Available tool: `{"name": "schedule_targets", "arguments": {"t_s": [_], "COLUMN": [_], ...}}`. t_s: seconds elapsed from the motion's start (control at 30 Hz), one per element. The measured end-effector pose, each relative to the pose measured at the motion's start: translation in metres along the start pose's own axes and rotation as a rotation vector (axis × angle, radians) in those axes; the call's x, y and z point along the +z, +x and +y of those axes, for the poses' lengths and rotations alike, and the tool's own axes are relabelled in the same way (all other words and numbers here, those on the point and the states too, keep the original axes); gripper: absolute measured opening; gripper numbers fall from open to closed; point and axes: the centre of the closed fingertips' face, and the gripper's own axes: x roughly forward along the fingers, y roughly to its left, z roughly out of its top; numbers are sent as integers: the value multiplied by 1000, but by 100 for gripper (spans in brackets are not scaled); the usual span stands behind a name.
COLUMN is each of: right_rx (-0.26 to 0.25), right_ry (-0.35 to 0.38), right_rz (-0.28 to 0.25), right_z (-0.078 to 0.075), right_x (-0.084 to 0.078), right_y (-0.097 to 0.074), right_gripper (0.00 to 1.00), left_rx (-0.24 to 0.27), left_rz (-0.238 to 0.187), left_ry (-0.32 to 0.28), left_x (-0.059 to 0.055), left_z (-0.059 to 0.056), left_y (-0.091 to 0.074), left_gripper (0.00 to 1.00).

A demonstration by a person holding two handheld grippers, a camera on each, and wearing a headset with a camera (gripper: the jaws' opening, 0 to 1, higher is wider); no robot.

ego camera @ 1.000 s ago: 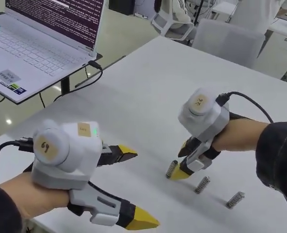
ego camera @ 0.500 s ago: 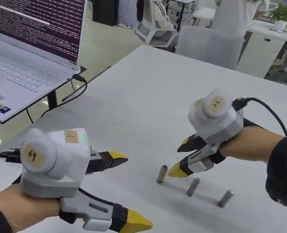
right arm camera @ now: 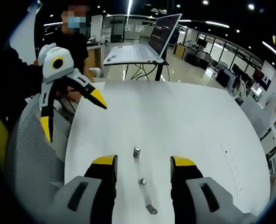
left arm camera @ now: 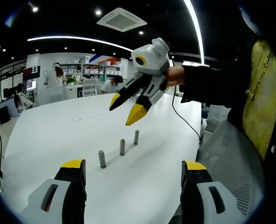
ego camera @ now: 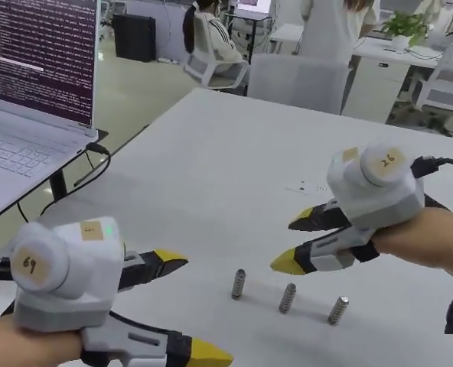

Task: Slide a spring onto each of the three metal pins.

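Three short metal springs stand upright in a row on the white table: one on the left, one in the middle, one on the right. In the left gripper view the springs stand ahead of my open left gripper. My right gripper hovers open above and just right of the row, holding nothing. The right gripper view looks down on the springs between its open jaws. At the table's near left my left gripper is open with nothing in it.
An open laptop sits on a stand left of the table, with a cable hanging from it. Office chairs and people stand beyond the far edge. The table's far half is bare apart from a faint mark.
My right gripper has lifted up and to the right, away from the leftmost spring it was touching. The head camera has tilted up. My left gripper has hardly moved.
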Motion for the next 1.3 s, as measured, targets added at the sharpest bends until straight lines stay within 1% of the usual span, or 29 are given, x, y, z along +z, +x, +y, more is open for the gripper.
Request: {"name": "schedule_targets", "arguments": {"t_s": [0.17,0.37,0.5,0.6,0.7,0.77,0.87,0.93,1.0,1.2,1.3], "right_rx": [-64,-139,-174,-198,-223,-236,-257,-259,-270,-296,-298], "right_ry": [35,76,100,126,145,158,182,208,216,278,312], "right_rz": [-73,-147,-171,-191,-210,-224,-236,-235,-234,-237,-248], "right_z": [-1,3,2,4,7,10,15,21,25,35,42], "right_x": [0,-6,-15,-21,-29,-33,-44,-51,-59,-84,-93], "right_y": [-24,-50,-63,-72,-81,-86,-91,-93,-95,-95,-95], "right_gripper": [44,47,48,49,50,51,55,57,57,63,65], "left_rx": [4,3,5,7,6,8,12,15,16,18,20], "left_rz": [-2,-7,-10,-15,-16,-18,-24,-25,-27,-26,-30], "left_ry": [2,9,9,9,8,6,0,-3,-5,-10,-14], "left_x": [4,10,13,15,15,15,15,15,15,13,13], "left_z": [-1,-3,-3,-4,-4,-5,-4,-4,-4,-6,-7], "left_y": [0,2,2,2,2,1,0,0,0,-1,-2], "left_gripper": [81,81,81,82,82,82,82,82,82,82,82]}}
